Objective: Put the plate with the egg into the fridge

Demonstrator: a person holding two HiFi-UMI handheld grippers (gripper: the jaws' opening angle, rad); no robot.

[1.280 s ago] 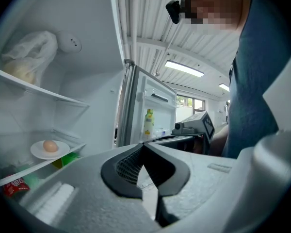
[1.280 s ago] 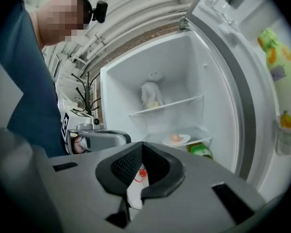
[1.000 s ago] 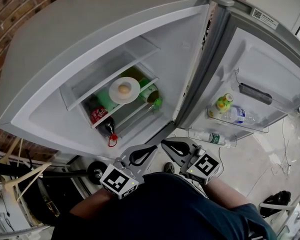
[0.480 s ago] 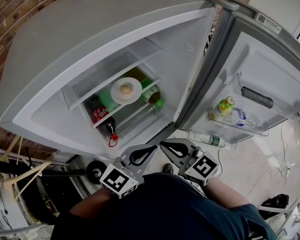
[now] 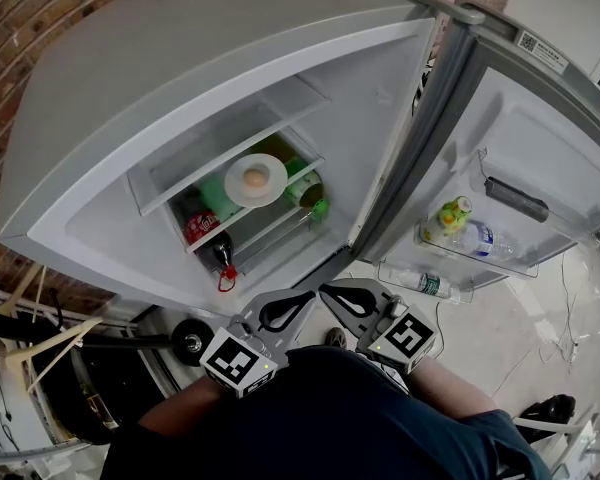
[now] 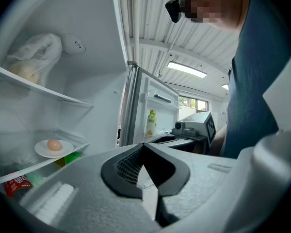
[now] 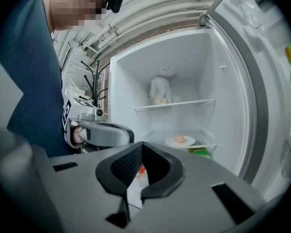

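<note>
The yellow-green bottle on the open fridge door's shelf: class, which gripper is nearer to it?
Right. In the head view the right gripper sits below and left of the yellow-green bottle; the left gripper lies beyond it, farther left.

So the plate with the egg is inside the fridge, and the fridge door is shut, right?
Not quite. The plate with the egg is inside the fridge, but the fridge door is not shut. It stands wide open, as the head view shows.
</note>
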